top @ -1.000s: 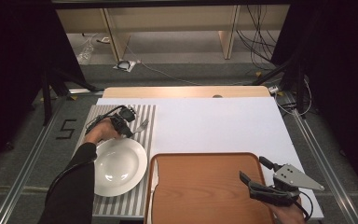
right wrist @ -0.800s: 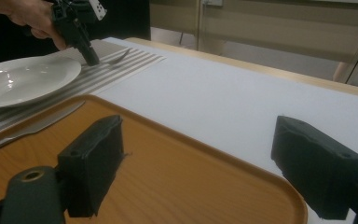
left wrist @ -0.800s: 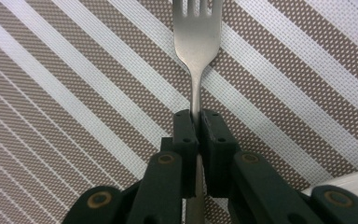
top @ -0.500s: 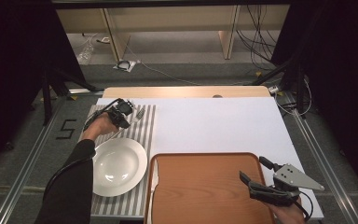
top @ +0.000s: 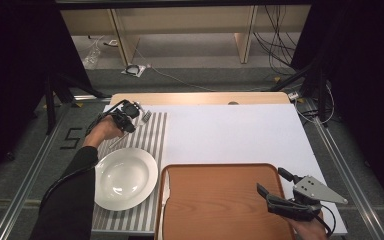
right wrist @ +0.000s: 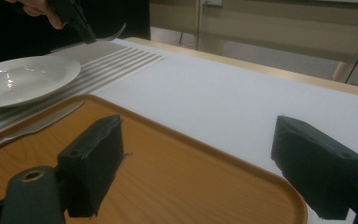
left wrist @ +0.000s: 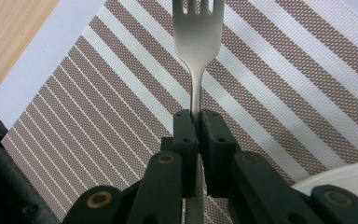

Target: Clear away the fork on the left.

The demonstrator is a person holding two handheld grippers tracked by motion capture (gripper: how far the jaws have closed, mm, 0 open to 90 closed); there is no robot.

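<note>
Left gripper view: left tongs (left wrist: 193,126) clamping fork (left wrist: 197,42), lifting it off striped placemat (left wrist: 98,93); right tongs (right wrist: 214,163) resting apart over tray (right wrist: 177,177).

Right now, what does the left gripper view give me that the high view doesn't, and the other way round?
Left gripper view: the left tongs shut on the fork at its neck, tines forward over the striped placemat.
High view: the wooden tray, the right tongs open over it, and the whole white plate.
Both: the fork held above the placemat, with the plate's rim beside it.
</note>
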